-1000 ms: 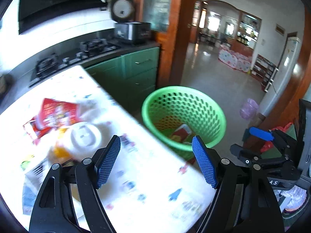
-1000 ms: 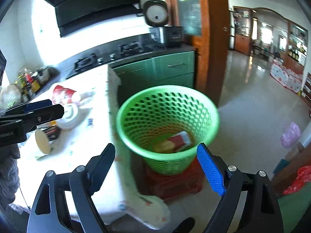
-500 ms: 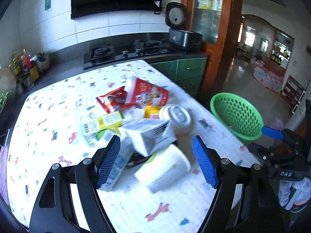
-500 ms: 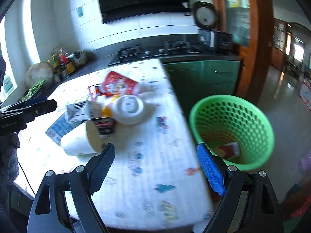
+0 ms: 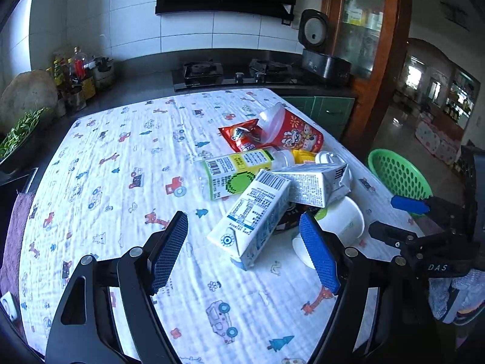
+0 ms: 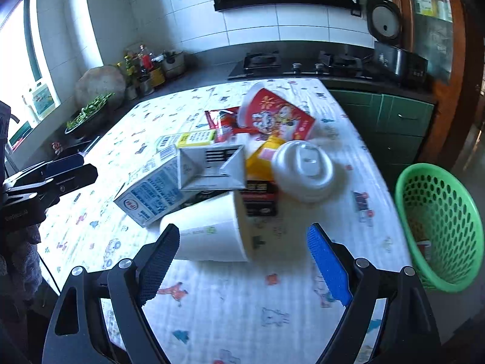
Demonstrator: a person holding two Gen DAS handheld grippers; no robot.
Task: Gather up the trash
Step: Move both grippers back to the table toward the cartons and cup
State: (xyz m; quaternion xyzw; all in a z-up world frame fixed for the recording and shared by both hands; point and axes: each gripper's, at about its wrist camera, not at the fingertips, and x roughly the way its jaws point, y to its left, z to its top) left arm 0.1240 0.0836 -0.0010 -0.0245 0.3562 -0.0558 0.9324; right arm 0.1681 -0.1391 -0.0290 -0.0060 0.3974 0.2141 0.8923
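**On the desk: both grippers empty, the pile waiting**

Over the near edge of the desk point(image 5: 100, 163), spread with a white cloth printed with little cars and giraffes, both tools point down at the litter with nothing in them. The left hand-held gripper point(image 5: 244, 250) has its jaws spread wide, the blue-and-white drink carton point(image 5: 253, 217) lying just beyond and between them, untouched. The right hand-held gripper point(image 6: 241, 265) is likewise wide open, the tipped-over white paper cup point(image 6: 212, 227) resting just past its fingertips.

I judge this to be the reach for a fresh piece of trash. The next move calls for each tool to go down over one item, most likely the carton on the left and the cup on the right, close on it, and carry it to the green basket point(image 6: 441, 227) beside the desk's right edge.

Left to right in the pile: the carton, with a barcode and dense small print too fine to read; a green-and-yellow labelled bottle point(image 5: 235, 171), also barcoded; a grey carton point(image 5: 315, 185) lying across the others; a red snack wrapper point(image 5: 242, 136) and a red pouch point(image 5: 291, 133) with cartoon figures at the far side; a white domed lid point(image 6: 303, 170). The right tool's body, seen from the left wrist, reads "DAS".
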